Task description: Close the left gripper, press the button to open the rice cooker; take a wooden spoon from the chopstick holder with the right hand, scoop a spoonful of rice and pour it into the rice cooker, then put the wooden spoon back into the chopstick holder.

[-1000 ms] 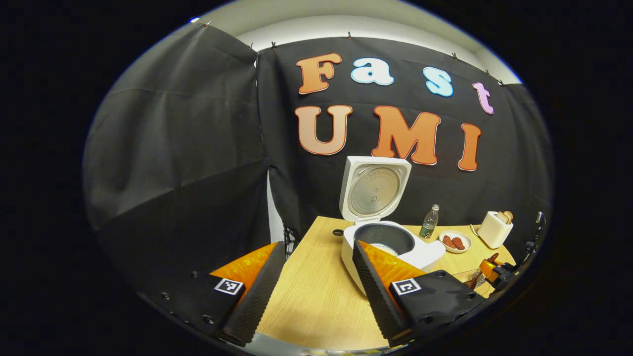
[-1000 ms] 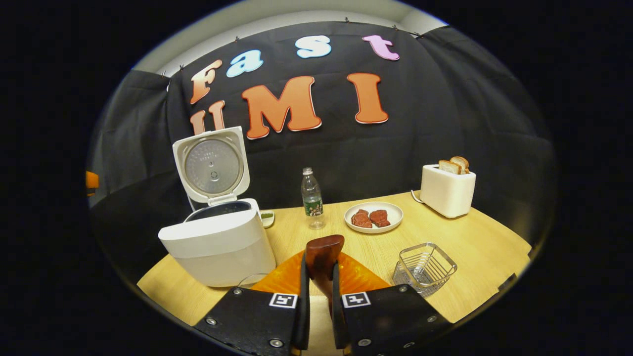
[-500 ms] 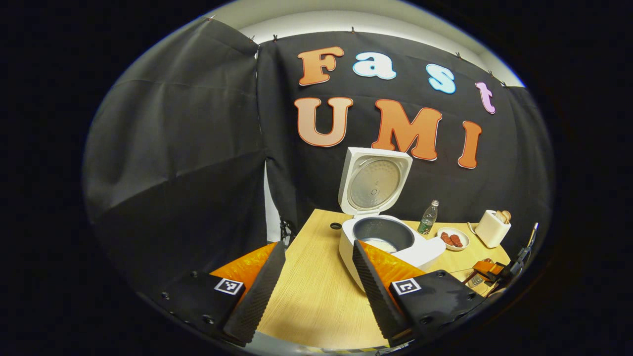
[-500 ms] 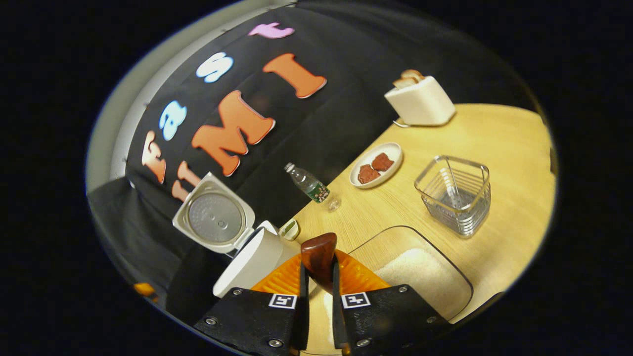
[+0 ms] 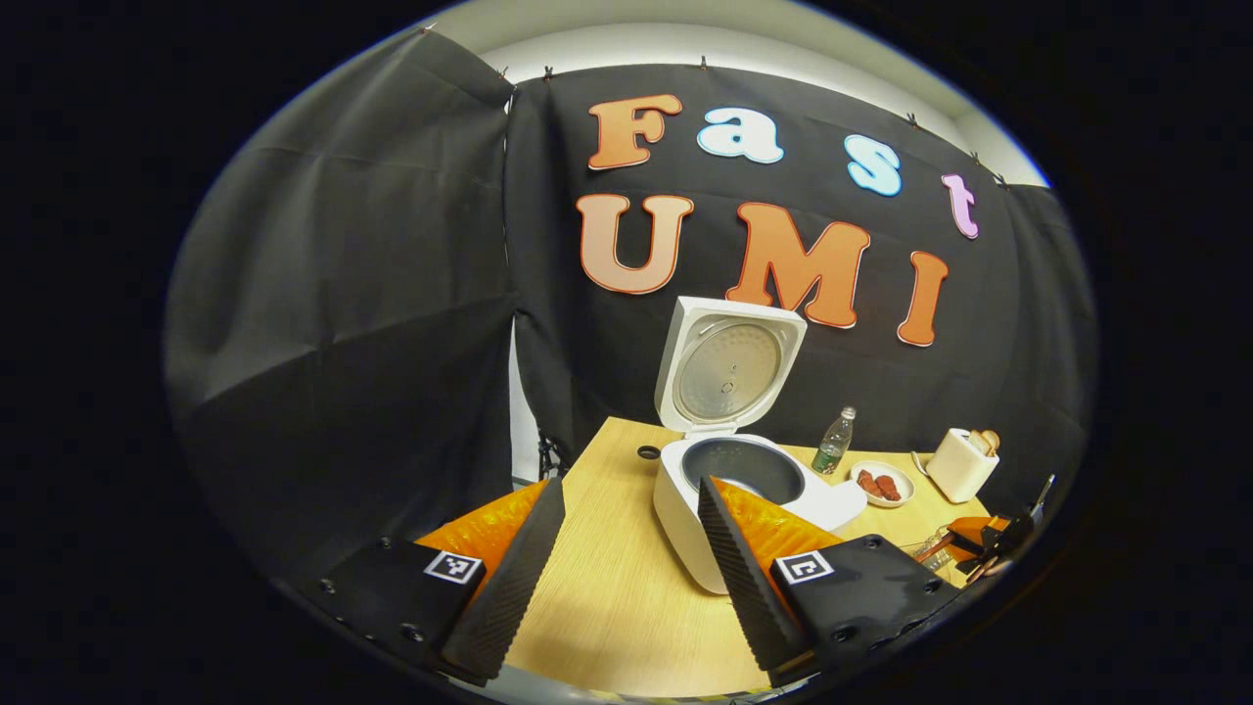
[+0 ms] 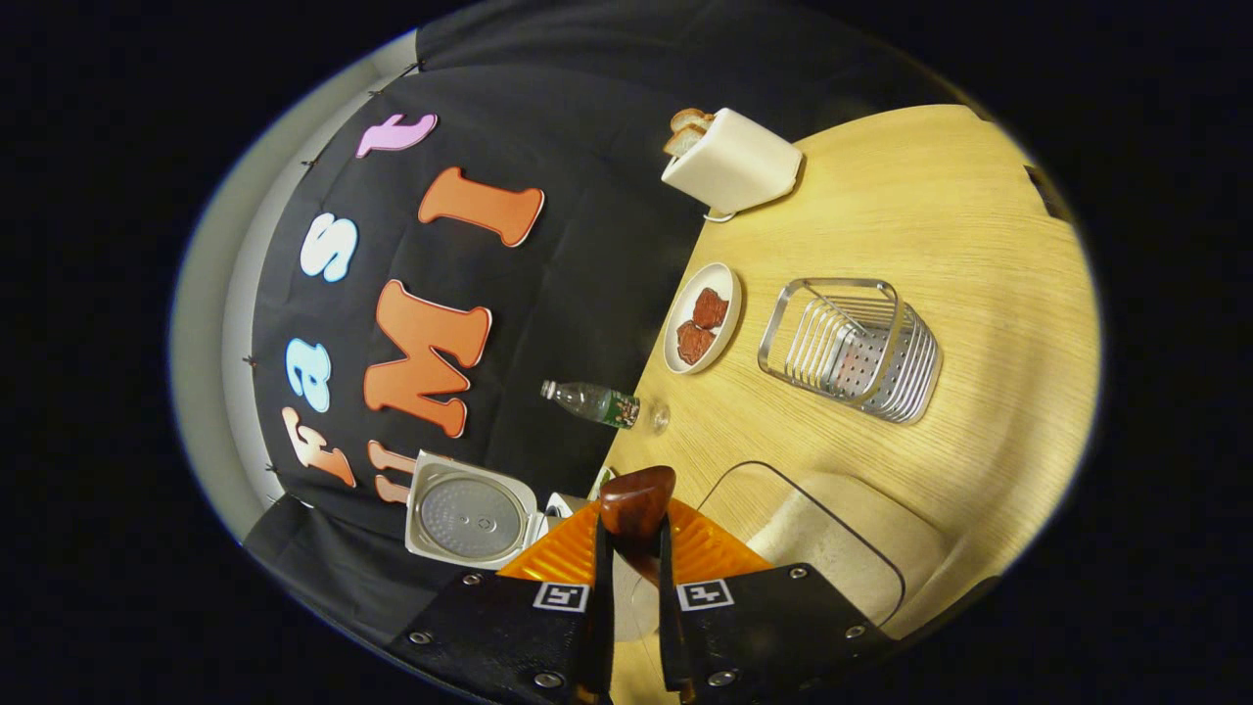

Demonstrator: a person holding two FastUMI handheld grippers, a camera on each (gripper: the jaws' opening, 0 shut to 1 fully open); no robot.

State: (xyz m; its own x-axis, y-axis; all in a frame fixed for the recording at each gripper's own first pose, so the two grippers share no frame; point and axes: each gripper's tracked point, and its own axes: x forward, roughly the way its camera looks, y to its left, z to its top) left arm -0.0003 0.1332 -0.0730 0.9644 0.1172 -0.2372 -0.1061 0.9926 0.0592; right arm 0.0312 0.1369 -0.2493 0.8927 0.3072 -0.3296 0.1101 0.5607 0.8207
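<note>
Rolling sideways, right hand-held gripper (image 6: 634, 578) clamps the wooden spoon (image 6: 636, 502); left hand-held gripper (image 5: 626, 558) gapes level.

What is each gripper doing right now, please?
Left gripper: open, holding nothing.
Right gripper: shut on the wooden spoon.

1. Wooden spoon (image 6: 637, 504): just the dark end shows past the right gripper (image 6: 631, 587) fingertips; the rest is hidden btwn the fingers.
2. Rice cooker (image 6: 472, 509): body mostly behind the right gripper; lid inside visible.
3. Clear rice container (image 6: 832, 534): near edge cut off, part behind the gripper.
4. Left gripper view: other gripper (image 5: 984, 543) far right, too small & blurred to tell its grip.
5. Cooker pot (image 5: 744, 468): front blocked by a left gripper (image 5: 626, 558) finger.
</note>
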